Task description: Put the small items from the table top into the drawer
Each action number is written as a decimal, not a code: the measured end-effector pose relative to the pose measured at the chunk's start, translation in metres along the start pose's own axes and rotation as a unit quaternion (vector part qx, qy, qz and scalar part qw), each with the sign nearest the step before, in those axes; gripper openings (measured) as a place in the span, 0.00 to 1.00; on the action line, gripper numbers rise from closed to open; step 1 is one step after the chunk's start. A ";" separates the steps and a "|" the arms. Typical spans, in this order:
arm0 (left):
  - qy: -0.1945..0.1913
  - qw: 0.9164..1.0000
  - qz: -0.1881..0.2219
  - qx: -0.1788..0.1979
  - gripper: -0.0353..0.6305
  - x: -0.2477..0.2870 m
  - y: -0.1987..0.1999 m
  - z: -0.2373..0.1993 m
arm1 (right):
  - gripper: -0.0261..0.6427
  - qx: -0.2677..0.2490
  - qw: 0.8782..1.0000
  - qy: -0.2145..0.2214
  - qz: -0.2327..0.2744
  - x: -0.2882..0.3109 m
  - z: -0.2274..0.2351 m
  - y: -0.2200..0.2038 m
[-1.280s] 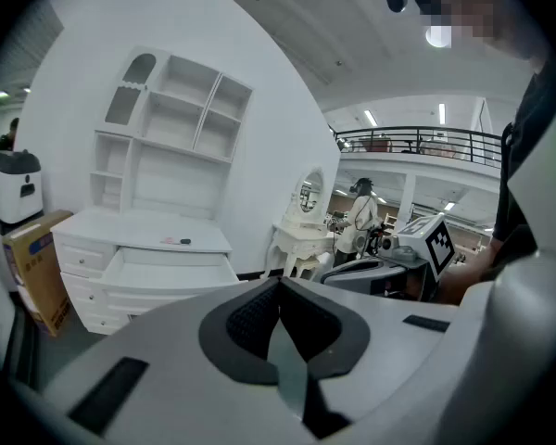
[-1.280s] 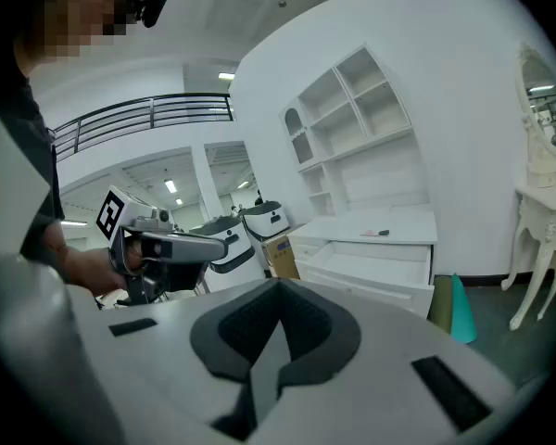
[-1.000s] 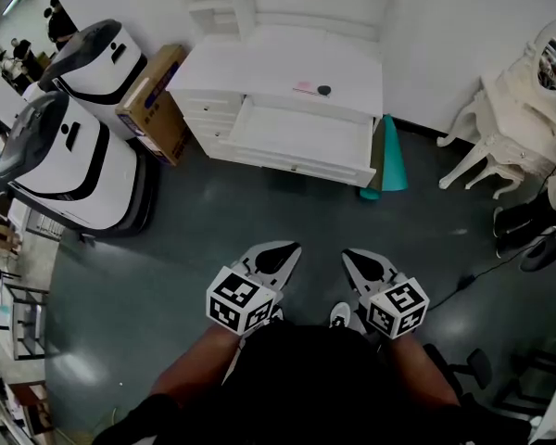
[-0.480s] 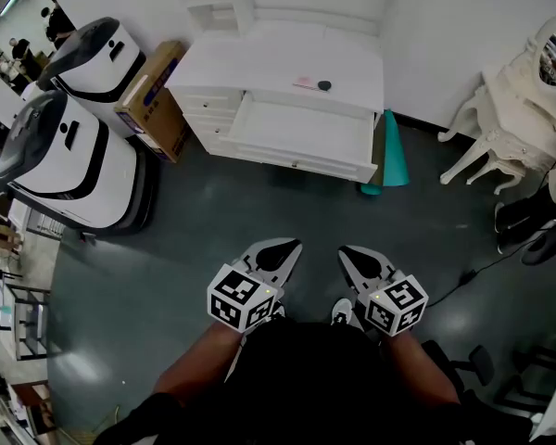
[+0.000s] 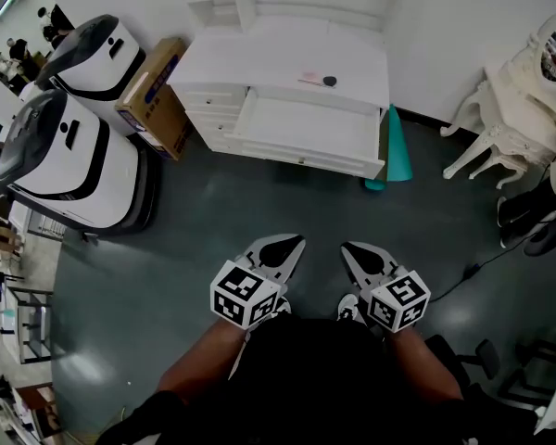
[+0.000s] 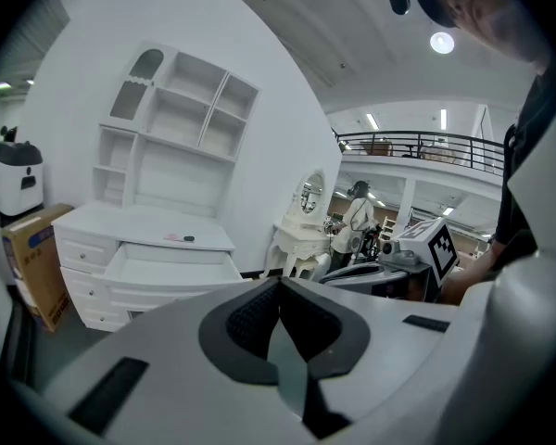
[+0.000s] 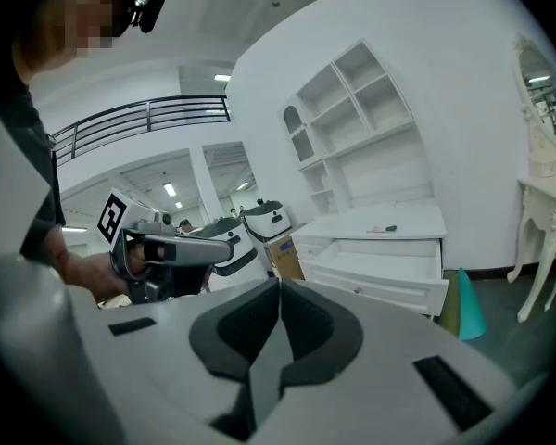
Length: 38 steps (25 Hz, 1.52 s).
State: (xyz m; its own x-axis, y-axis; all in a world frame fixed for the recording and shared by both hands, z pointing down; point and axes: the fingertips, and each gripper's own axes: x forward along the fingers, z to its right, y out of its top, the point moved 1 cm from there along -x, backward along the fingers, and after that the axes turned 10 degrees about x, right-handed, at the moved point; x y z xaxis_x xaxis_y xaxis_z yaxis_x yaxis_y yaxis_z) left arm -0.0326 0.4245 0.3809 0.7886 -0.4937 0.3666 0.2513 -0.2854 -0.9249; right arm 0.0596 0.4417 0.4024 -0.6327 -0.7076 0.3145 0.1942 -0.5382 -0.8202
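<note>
Right tongs crept forward; they and left tongs are closed (both empty)

Pale grey left gripper and right gripper, black ribbed pads, checkered black-and-white marker cube behind each tong, wearer's in black clothes.

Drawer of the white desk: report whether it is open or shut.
Open: the drawer juts out from the desk front, its pale inside exposed and apparently empty.

I count two small items on the surface: one pink item, one dark item. One drawer, one cardboard box, two white machines.
</note>
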 end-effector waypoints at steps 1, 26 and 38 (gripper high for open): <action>-0.001 1.000 0.000 0.000 0.07 -0.003 -0.001 -0.003 | 0.08 -0.003 1.000 -0.001 -0.001 0.003 -0.003 -0.001; -0.033 0.999 -0.012 -0.020 0.07 -0.064 -0.043 -0.073 | 0.08 0.004 0.999 -0.049 -0.013 0.062 -0.058 -0.020; -0.028 0.999 -0.026 -0.029 0.07 -0.041 -0.047 -0.089 | 0.08 0.013 0.999 -0.035 -0.006 0.092 -0.034 -0.002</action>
State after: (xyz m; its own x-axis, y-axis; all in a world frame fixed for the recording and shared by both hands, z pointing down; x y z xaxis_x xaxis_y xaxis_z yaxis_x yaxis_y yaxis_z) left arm -0.1266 0.3854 0.4188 0.8063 -0.4303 0.4059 0.2612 -0.3567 -0.8970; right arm -0.0240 0.3933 0.4170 -0.5819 -0.7304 0.3576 0.2073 -0.5584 -0.8032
